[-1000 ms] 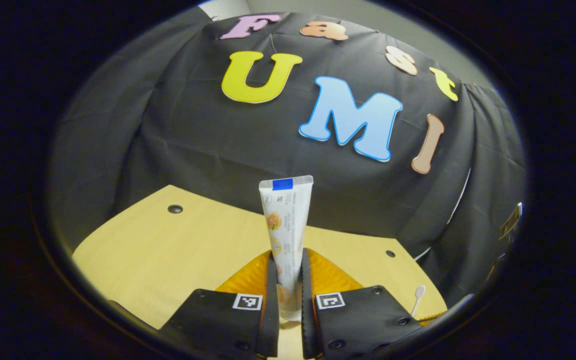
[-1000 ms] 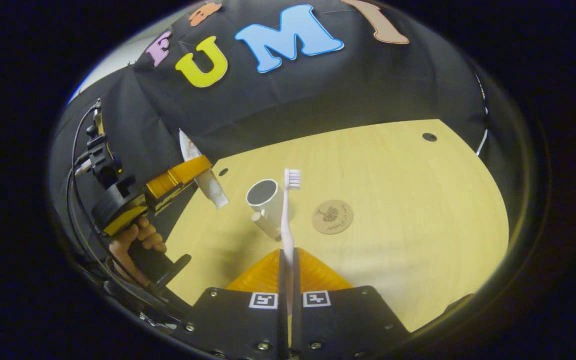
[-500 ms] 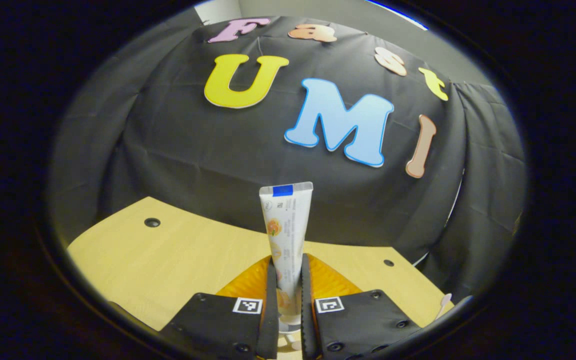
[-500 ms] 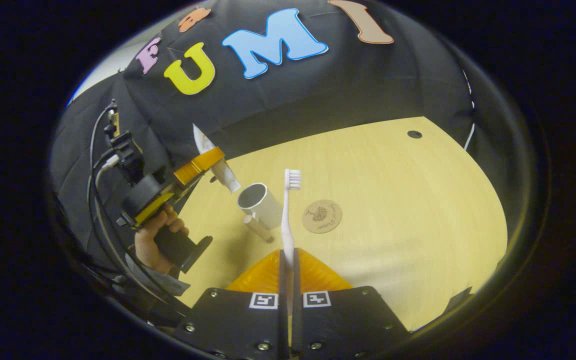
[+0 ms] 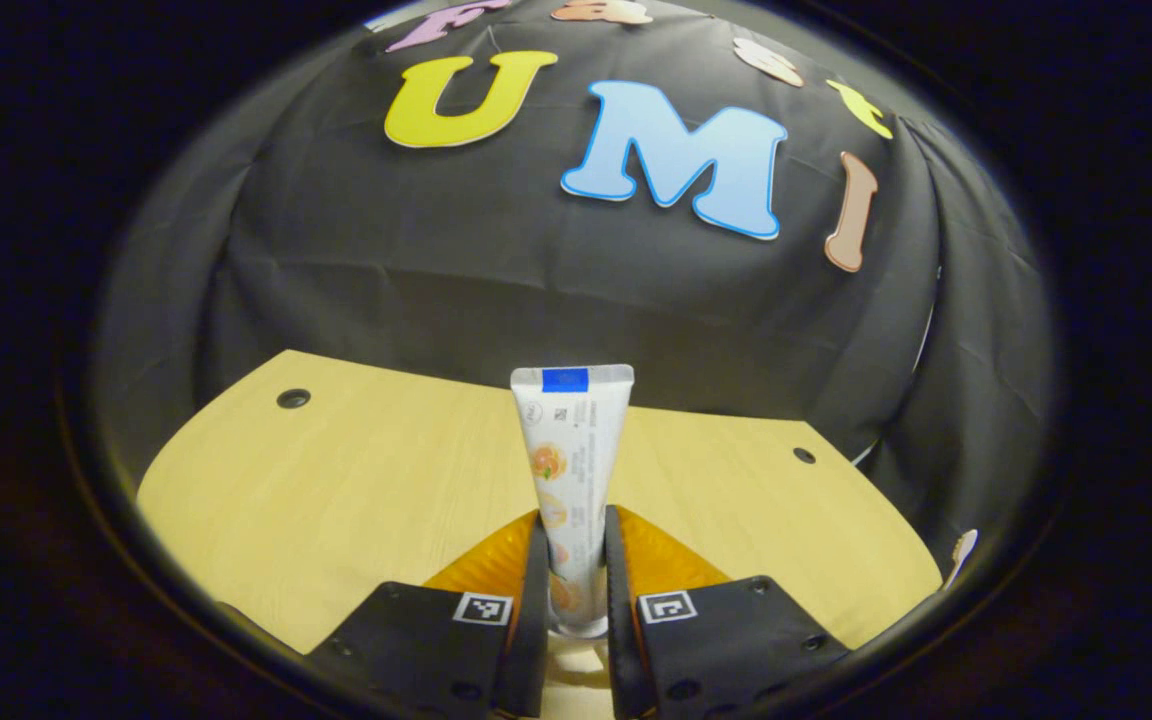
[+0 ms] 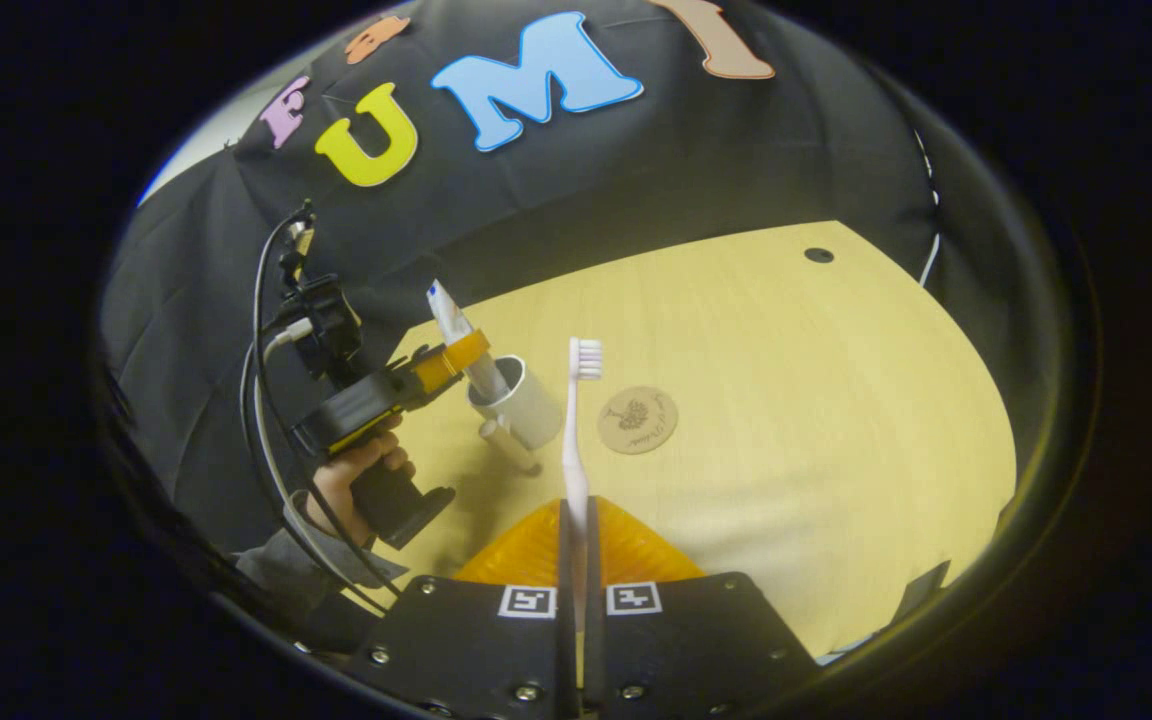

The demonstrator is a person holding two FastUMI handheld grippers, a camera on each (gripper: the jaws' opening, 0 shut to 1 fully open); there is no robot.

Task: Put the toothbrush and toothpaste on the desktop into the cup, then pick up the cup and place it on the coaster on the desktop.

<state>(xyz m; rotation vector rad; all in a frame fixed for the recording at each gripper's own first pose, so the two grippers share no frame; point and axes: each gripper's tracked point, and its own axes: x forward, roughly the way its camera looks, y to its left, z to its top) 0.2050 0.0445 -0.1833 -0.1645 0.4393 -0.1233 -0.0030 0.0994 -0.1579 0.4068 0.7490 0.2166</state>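
My left gripper (image 5: 573, 535) is shut on a white toothpaste tube (image 5: 572, 450) that stands upright between its fingers, crimped end up. In the right gripper view that left gripper (image 6: 458, 354) holds the toothpaste tube (image 6: 450, 312) tilted over a grey cup (image 6: 526, 405), with the tube's lower end inside the cup's mouth. My right gripper (image 6: 576, 515) is shut on a white toothbrush (image 6: 574, 440), bristles up, near and just right of the cup. A round brown coaster (image 6: 638, 420) lies flat to the right of the cup.
The wooden desktop (image 6: 816, 420) has small dark holes (image 6: 819, 255) near its back edge. A hand (image 6: 361, 472) with trailing cables holds the left gripper at the desk's left side. The black cloth wall rises close behind the table.
The left gripper has moved right over the cup and lowered, so the toothpaste's lower end now sits in the cup's mouth. The right gripper with the toothbrush has barely moved.
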